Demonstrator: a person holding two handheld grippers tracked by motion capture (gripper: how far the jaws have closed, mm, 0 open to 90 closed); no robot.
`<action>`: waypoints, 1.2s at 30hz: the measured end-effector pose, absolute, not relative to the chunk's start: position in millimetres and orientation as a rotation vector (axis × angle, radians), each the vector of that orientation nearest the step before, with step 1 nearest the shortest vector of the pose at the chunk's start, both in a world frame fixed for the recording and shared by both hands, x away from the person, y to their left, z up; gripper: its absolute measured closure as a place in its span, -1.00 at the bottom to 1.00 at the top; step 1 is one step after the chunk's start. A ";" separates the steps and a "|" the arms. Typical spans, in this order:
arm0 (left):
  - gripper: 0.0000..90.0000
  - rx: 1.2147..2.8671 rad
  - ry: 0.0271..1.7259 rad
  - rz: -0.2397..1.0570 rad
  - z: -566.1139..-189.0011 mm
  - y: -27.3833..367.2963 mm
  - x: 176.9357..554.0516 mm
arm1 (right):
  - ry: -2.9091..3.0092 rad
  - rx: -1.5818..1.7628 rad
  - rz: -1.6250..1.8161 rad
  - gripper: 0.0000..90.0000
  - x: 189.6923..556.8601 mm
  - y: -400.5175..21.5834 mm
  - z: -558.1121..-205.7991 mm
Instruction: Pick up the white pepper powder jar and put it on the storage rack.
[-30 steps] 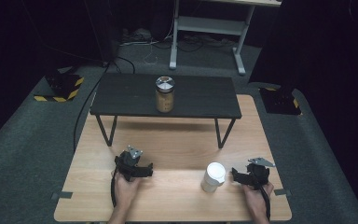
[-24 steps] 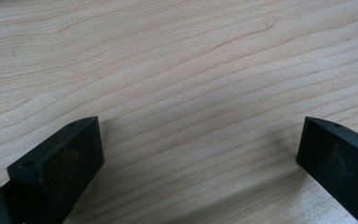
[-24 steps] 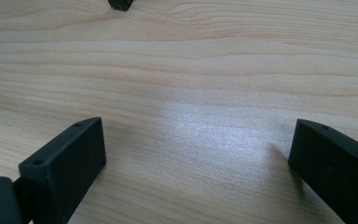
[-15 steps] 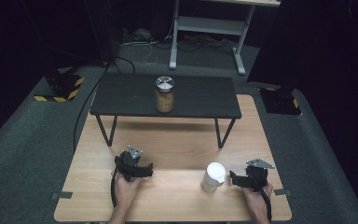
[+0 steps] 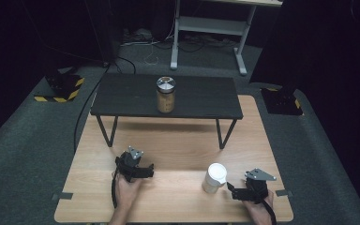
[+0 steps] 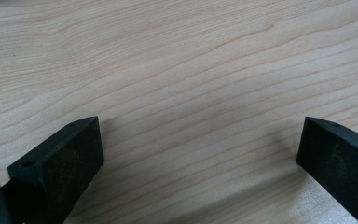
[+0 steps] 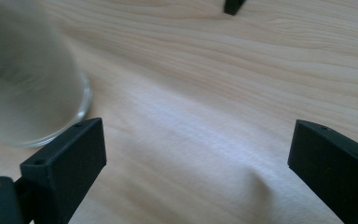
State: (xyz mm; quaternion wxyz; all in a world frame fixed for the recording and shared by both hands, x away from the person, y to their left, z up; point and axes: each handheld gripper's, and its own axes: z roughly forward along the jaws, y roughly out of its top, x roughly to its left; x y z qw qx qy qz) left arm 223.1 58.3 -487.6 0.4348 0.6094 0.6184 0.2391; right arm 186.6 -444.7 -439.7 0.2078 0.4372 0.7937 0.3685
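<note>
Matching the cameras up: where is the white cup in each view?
High view: white cup stands low, right of centre, beside the right gripper.
Left gripper view: wood between open jaws.
Right gripper view: cup upper left, blurred.
Shared landmark: the wooden table.

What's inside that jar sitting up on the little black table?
The jar looks filled nearly to the top with something tan or golden. A shiny metal lid covers its mouth, so what the stuff is cannot be told. It stands upright on the black table.
</note>
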 end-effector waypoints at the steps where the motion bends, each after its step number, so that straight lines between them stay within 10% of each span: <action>1: -0.99 1.517 1.540 0.595 -487.6 58.3 223.1 | 2.209 1.217 1.026 -0.92 186.6 -444.7 -439.7; 36: -0.99 1.509 1.544 0.597 -488.0 57.1 222.5 | 2.355 0.899 1.274 -0.87 188.1 -416.7 -434.9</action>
